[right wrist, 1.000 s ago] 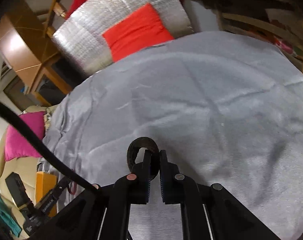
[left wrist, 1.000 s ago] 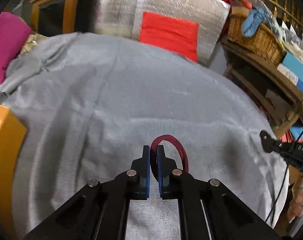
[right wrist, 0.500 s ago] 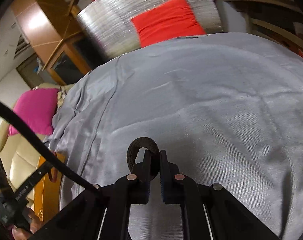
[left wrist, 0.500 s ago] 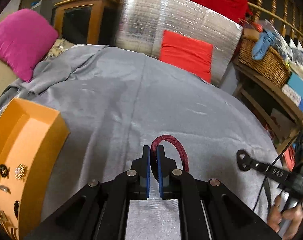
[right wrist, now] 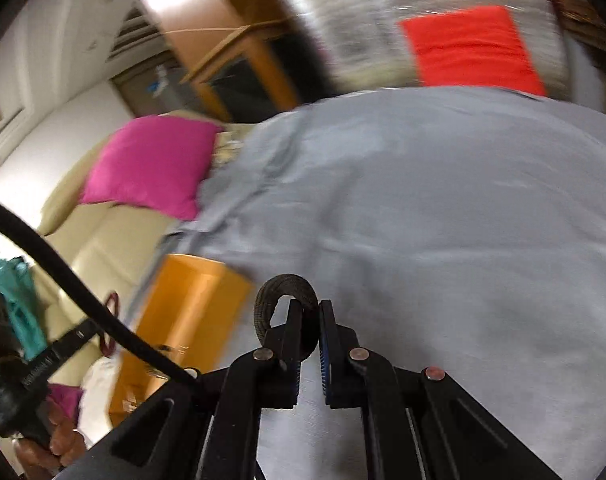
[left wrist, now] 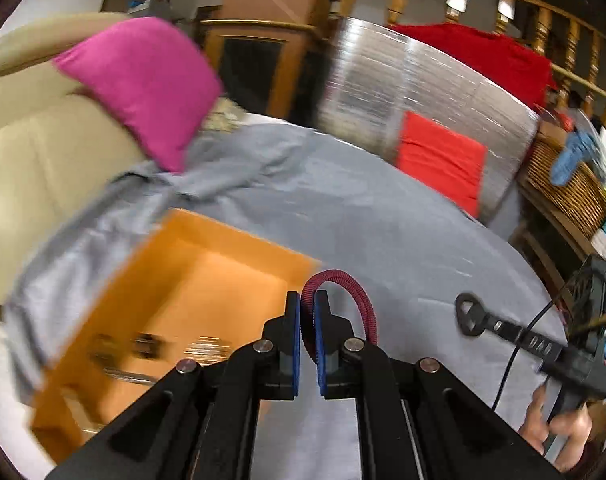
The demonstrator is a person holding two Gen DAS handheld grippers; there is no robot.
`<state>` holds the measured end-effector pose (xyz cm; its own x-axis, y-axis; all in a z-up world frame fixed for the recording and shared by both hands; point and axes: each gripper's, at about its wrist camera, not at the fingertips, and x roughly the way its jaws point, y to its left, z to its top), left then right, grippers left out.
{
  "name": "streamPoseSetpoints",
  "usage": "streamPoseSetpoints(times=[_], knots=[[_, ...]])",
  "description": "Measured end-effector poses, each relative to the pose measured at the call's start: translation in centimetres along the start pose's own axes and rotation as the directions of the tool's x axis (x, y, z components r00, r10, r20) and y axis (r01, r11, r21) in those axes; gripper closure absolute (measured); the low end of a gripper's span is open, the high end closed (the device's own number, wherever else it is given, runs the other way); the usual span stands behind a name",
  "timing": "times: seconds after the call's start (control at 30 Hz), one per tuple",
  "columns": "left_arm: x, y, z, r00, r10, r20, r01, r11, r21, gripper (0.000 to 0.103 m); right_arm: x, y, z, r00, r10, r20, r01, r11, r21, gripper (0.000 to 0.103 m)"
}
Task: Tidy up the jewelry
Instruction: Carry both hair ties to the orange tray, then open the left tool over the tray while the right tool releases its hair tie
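Left claw (left wrist: 307,300) pinches red braided bracelet (left wrist: 359,300), loop held upright beside orange tray (left wrist: 239,248) (likely its destination). Right claw (right wrist: 311,312) clamps dark braided bracelet (right wrist: 281,292) above grey cloth (right wrist: 443,220), tray to its left.

Each camera sits just behind its own gripper and looks forward along the two fingers. The left camera looks down and across the grey cloth (left wrist: 383,232), with the orange box (left wrist: 207,280) close below on its left side. The right camera looks from farther right, so the orange box (right wrist: 191,304) is off to its left. Both see the pink pillow (left wrist: 143,84) and the red patch (right wrist: 475,48) far back.
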<state>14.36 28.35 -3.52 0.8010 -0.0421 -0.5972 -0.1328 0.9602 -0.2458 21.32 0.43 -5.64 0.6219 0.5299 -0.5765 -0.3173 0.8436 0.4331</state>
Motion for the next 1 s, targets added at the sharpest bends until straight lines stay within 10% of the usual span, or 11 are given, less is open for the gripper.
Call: streamPoseSetpoints(times=[0.2, 0.4, 1.0], knots=[[-0.4, 9.0, 3.1, 0.991, 0.116, -0.061, -0.115, 0.993, 0.012, 0.096, 6.1, 10.9, 2.6, 0.989, 0.097, -0.115, -0.111, 0.986, -0.127, 0.094], [5.7, 10.5, 2.3, 0.969, 0.135, -0.208, -0.115, 0.988, 0.105, 0.096, 14.5, 17.6, 2.7, 0.958, 0.004, -0.286, -0.076, 0.968, -0.24, 0.094], [16.3, 10.6, 0.4, 0.887, 0.246, -0.39, -0.186, 0.965, 0.186, 0.096, 23.1, 17.0, 1.7, 0.873, -0.189, -0.45, 0.014, 0.931, -0.366, 0.094]])
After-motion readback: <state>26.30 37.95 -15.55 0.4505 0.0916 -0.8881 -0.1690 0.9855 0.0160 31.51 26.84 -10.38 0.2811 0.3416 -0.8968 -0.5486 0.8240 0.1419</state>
